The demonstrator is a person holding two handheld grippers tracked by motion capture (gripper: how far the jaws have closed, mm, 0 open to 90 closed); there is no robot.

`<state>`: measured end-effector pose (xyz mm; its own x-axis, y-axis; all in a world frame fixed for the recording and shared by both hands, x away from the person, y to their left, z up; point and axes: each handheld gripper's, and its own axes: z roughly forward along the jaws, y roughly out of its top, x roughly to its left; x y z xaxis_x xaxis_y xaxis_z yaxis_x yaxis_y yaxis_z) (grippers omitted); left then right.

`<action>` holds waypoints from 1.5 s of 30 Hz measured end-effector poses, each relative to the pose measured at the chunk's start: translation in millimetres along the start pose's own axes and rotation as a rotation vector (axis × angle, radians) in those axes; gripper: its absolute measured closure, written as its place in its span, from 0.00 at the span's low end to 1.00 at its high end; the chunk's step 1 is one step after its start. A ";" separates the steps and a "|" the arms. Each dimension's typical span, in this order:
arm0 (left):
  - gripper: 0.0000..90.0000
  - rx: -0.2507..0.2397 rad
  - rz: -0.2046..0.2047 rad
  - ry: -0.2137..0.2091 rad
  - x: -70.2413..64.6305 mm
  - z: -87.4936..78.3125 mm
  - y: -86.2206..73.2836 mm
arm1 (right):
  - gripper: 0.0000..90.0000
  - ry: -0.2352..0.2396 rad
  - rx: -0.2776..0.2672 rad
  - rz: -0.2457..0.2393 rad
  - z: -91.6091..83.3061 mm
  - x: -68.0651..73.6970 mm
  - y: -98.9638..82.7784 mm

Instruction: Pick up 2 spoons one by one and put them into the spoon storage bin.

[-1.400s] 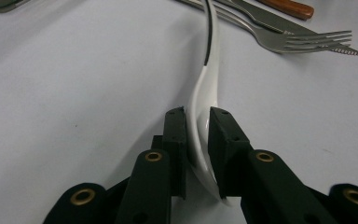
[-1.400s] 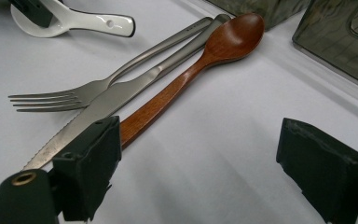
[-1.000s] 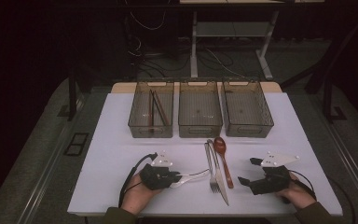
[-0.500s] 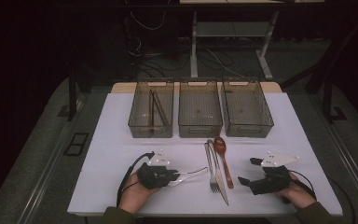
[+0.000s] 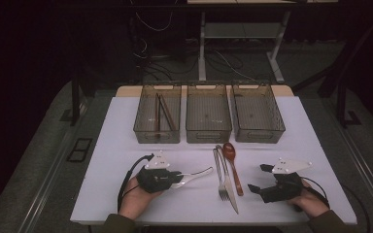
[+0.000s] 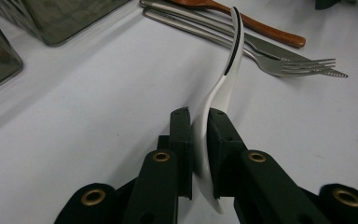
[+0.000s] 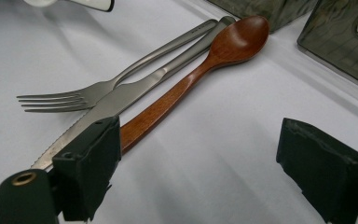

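My left gripper (image 5: pixel 176 180) lies near the table's front left, shut on the bowl end of a white spoon (image 5: pixel 197 174). In the left gripper view the white spoon (image 6: pixel 224 79) stands on edge between the two pads (image 6: pixel 181 140), its handle reaching toward the other cutlery. A steel fork (image 5: pixel 220 177), a steel knife (image 5: pixel 229 188) and a brown wooden spoon (image 5: pixel 233 166) lie side by side at the front middle. My right gripper (image 5: pixel 258 178) rests to their right, open and holding nothing. In its own view the right gripper (image 7: pixel 198 135) faces the wooden spoon (image 7: pixel 200 70), fork (image 7: pixel 88 95) and knife (image 7: pixel 121 100).
Three clear smoky bins stand in a row behind the cutlery: the left bin (image 5: pixel 139 127) holds a pair of brown sticks (image 5: pixel 162 116), the middle bin (image 5: pixel 209 139) and the right bin (image 5: pixel 278 127) look empty. A white table top (image 5: pixel 116 160) carries everything; its edges drop to dark floor.
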<state>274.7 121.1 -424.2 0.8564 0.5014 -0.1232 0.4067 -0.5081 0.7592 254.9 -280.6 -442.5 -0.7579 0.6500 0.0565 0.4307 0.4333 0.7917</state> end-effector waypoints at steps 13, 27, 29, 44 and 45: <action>0.90 -0.028 0.019 -0.035 12.0 0.1 19.1 | 0.15 0.006 -0.001 0.006 -0.5 -0.8 0.0; 0.90 -0.047 0.077 -0.047 20.8 6.4 46.0 | 0.15 -0.004 -0.004 0.005 -2.3 -1.2 0.0; 0.90 -0.050 0.085 -0.045 23.8 8.5 49.9 | 0.15 -0.004 -0.009 0.004 -2.5 -1.2 0.3; 0.90 -0.079 0.136 -0.027 45.6 20.4 90.7 | 0.15 -0.005 -0.011 0.009 -3.4 -0.6 0.8; 0.90 -0.080 0.135 -0.023 47.0 20.6 93.7 | 0.15 -0.006 -0.012 0.008 -3.5 -0.6 0.8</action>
<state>359.6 82.6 -372.0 0.9092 0.4152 -0.0304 0.2613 -0.5123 0.8181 254.0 -282.8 -439.8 -0.7513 0.6572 0.0596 0.4312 0.4206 0.7982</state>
